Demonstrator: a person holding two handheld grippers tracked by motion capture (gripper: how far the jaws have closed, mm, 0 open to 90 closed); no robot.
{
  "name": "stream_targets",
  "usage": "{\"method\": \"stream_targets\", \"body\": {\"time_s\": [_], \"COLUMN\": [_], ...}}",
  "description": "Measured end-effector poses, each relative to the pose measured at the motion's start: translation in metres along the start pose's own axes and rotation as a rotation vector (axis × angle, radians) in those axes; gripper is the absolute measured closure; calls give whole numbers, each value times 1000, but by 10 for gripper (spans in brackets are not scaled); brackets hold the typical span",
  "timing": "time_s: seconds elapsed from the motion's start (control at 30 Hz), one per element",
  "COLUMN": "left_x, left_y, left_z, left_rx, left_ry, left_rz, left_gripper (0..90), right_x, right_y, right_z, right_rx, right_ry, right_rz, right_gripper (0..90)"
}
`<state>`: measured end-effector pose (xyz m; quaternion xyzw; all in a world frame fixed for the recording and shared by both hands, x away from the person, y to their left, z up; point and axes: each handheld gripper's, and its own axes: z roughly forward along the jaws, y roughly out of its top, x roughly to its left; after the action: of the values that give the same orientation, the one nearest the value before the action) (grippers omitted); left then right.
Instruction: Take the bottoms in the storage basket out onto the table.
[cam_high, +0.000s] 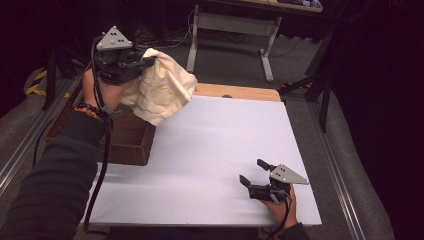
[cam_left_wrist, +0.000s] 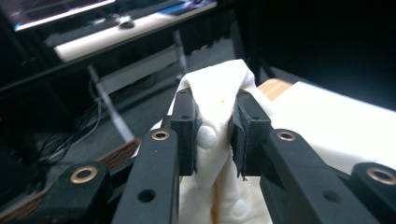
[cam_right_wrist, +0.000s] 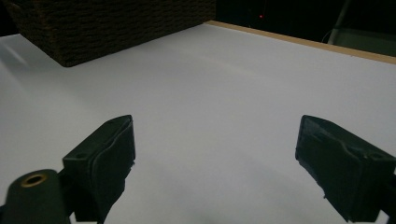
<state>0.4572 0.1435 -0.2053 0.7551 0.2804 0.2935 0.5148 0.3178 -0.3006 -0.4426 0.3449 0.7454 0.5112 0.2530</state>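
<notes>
Two grippers at work over a white table (cam_high: 210, 150). Left gripper (cam_high: 148, 61), raised at about 10 o'clock in the high view, clamped on a cream cloth (cam_high: 162, 92) with pale round buttons. Cloth bunched and pinched between both pads (cam_left_wrist: 186, 133) in the left gripper view, jaws drawn in close but kept apart by the thick fold, loose fabric hanging below and clear of the tabletop. Held above the far left corner of the table, just over the near edge of a brown wicker basket (cam_high: 130, 137). Basket standing at 9 o'clock on the table's left edge, partly hidden by the person's dark sleeve (cam_high: 55, 180) and the cloth; inside of it largely out of sight, contents impossible to tell. Same woven wall visible at 11 o'clock in the right gripper view (cam_right_wrist: 116, 23). Right gripper (cam_high: 255, 173) resting low at about 5 o'clock, near the table's front right corner, well apart from cloth and basket. Jaws spread wide in the right gripper view, nothing between them but bare white surface. Beaded bracelet (cam_high: 90, 110) on the left wrist. Wooden table edge (cam_high: 240, 92) showing at 12 o'clock, grey floor and a desk frame (cam_high: 230, 27) beyond.
</notes>
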Motion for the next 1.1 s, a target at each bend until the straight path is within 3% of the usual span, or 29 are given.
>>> {"method": "stream_targets", "body": {"time_s": [0.23,0.5,0.77,0.93,1.1], "left_x": [-35,-76,-110,-124,-137], "left_y": [15,11,-4,-20,-38], "left_z": [14,47,80,97,111], "left_rx": [-11,7,51,88,113], "left_ry": [-88,-182,-225,-252,-247], "left_rz": [40,63,66,58,70], "left_gripper": [740,739,738,737,736], "right_x": [-2,-5,-8,-10,-10], "right_y": [1,1,1,1,1], "right_z": [-2,-5,-7,-8,-8], "right_rx": [-8,-18,-24,-21,-20], "right_ry": [-9,-23,-32,-35,-43], "right_rz": [8,16,24,23,26], "right_gripper": [127,130,154,167,179]}}
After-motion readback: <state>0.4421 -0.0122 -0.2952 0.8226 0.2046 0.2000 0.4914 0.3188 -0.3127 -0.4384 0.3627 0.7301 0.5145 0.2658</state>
